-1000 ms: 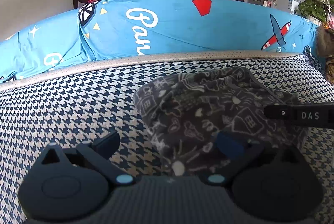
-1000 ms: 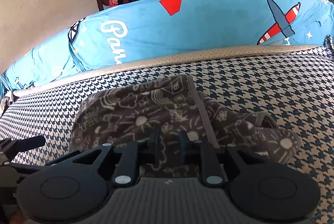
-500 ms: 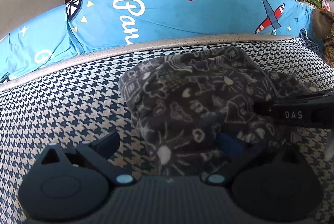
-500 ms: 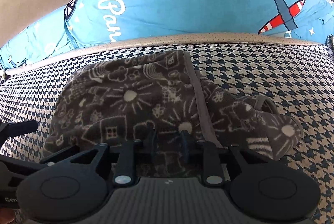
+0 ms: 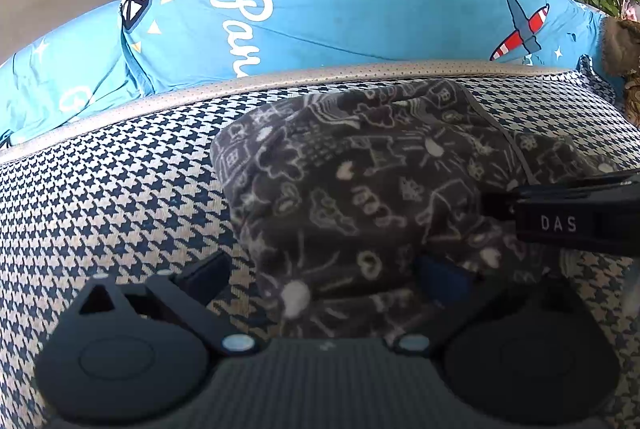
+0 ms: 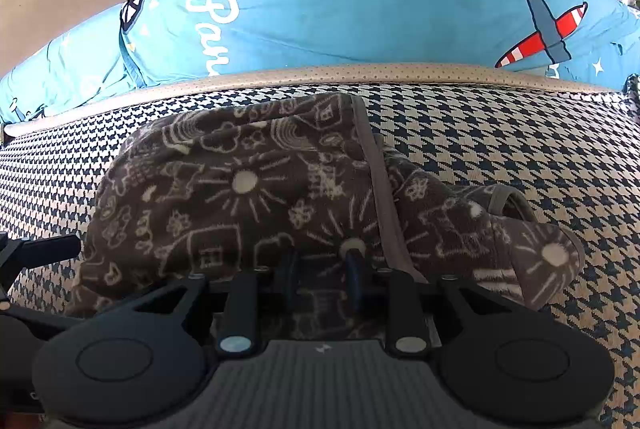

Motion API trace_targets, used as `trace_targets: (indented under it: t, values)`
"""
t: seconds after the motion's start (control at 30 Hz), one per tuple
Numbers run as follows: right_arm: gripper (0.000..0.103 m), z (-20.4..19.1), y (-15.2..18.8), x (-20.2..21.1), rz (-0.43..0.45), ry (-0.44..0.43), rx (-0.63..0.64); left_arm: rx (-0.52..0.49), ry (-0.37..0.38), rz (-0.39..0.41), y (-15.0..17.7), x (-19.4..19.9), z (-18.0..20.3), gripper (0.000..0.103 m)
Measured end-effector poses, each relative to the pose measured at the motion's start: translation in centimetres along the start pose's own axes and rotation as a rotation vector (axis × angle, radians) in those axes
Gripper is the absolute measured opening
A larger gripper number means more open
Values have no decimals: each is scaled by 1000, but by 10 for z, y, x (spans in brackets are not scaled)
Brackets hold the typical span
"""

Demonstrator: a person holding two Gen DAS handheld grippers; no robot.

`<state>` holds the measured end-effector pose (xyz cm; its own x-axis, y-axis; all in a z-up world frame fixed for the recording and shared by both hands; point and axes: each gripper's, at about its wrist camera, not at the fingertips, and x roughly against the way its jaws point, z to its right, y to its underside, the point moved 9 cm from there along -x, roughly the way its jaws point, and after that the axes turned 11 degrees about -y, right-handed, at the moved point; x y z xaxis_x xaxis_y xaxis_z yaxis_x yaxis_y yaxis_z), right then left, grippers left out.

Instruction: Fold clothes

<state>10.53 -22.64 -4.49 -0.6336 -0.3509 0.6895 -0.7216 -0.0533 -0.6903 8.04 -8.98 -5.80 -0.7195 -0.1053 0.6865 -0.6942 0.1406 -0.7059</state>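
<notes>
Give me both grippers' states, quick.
Left gripper: open wide, dark grey doodle-print fleece garment between its fingers, not pinched.
Right gripper: nearly closed, pinching that garment's near edge.

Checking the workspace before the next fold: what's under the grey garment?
The garment lies on the houndstooth cover, which shows all round it. Anything else beneath it is hidden by the cloth.
</notes>
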Motion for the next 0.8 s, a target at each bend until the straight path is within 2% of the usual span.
trace_targets:
  t: [0.17, 0.3, 0.5, 0.8]
  values:
    - [25, -2, -3, 10, 14, -15, -3, -7, -17, 4, -1, 3, 3, 103]
    - [26, -5, -9, 37, 56, -51, -10, -14, -4, -5, -4, 11, -1, 103]
    - [26, 2, -1, 70, 90, -27, -25, -4, -1, -5, 0, 23, -10, 103]
    - [26, 7, 20, 60, 37, -9, -42, 18, 4, -15, 10, 23, -13, 103]
